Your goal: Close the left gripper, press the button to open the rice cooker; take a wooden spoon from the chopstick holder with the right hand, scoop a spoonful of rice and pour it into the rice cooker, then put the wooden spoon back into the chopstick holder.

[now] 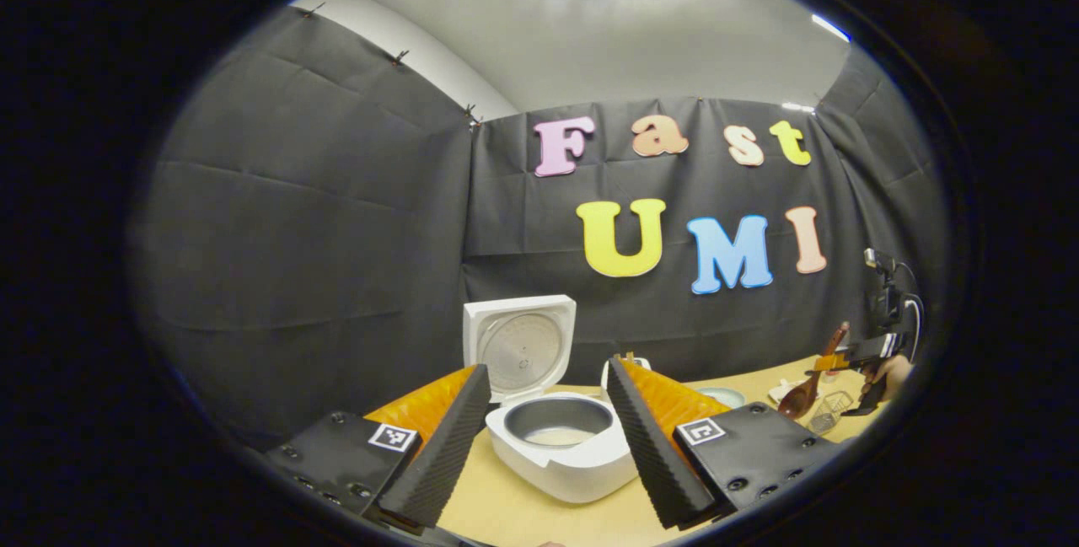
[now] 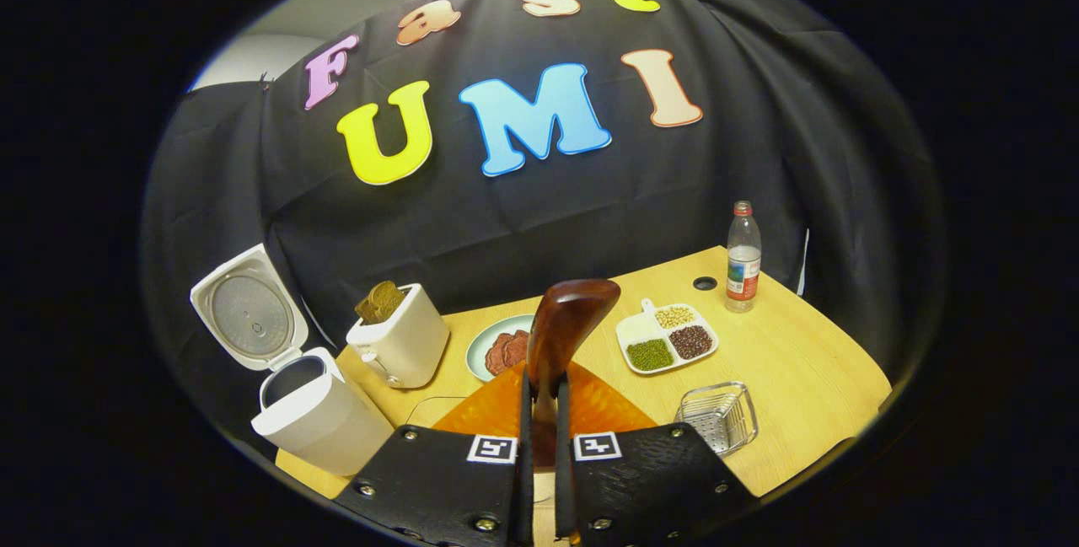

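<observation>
Right gripper [image 2: 544,479] was clenched on the dark wooden spoon [image 2: 566,319], handle rising upright between its fingers; the open white rice cooker [image 2: 316,416] stood at the worktop's left edge, nearer the released left gripper [image 1: 548,446].

The tabletop [image 2: 801,378] is light wood. Resting directly on it: an open white rice cooker [image 2: 316,412] at the left edge, a white toaster [image 2: 405,345] beside it, a round plate [image 2: 489,345], a divided white dish [image 2: 666,336], a clear mesh holder [image 2: 721,416], and an upright plastic bottle [image 2: 743,265] near a cable hole [image 2: 705,283].
</observation>
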### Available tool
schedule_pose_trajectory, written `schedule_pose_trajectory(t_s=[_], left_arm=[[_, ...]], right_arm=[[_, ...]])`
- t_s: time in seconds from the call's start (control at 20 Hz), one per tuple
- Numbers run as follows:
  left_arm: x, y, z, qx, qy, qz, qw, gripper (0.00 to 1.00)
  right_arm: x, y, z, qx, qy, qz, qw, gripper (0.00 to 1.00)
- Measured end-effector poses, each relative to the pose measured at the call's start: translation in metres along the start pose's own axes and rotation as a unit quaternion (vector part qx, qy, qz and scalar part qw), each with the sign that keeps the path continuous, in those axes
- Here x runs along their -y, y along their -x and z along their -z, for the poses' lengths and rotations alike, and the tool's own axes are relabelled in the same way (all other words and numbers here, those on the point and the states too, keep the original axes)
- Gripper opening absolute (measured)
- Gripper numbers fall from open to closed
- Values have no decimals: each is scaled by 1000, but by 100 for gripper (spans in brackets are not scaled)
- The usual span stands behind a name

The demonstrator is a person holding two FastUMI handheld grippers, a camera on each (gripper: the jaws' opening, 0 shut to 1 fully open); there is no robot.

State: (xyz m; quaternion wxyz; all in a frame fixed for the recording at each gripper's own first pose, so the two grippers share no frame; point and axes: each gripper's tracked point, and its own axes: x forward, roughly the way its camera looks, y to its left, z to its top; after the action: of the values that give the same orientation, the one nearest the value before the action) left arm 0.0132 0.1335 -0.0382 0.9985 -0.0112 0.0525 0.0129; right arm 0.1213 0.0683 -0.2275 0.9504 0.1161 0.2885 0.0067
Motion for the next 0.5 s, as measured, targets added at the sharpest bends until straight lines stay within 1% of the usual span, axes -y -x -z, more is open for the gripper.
schedule_pose_trajectory(t_s=[0.05, 0.15, 0.2, 0.25, 0.35, 0.4, 0.5], left_arm=[[-8, -1, 6, -4, -1, -4, 1000, 93], [-22, -5, 11, -9, 1, -9, 1000, 100], [-29, -7, 13, -11, 3, -12, 1000, 97], [-35, -11, 16, -13, 5, -14, 1000, 96], [-50, -15, 23, -18, 3, -23, 1000, 96], [-57, -16, 25, -18, 0, -28, 999, 100], [-68, -19, 27, -18, -2, -34, 999, 100]], right_arm=[[-4, -7, 8, -4, 7, 4, 1000, 10], [-7, -19, 22, -11, 25, 17, 999, 11], [-7, -25, 30, -14, 33, 25, 999, 10], [-7, -32, 36, -17, 40, 32, 999, 10], [-12, -45, 49, -24, 47, 40, 998, 10], [-14, -50, 54, -27, 49, 45, 997, 10], [-19, -60, 66, -33, 51, 52, 997, 10]])
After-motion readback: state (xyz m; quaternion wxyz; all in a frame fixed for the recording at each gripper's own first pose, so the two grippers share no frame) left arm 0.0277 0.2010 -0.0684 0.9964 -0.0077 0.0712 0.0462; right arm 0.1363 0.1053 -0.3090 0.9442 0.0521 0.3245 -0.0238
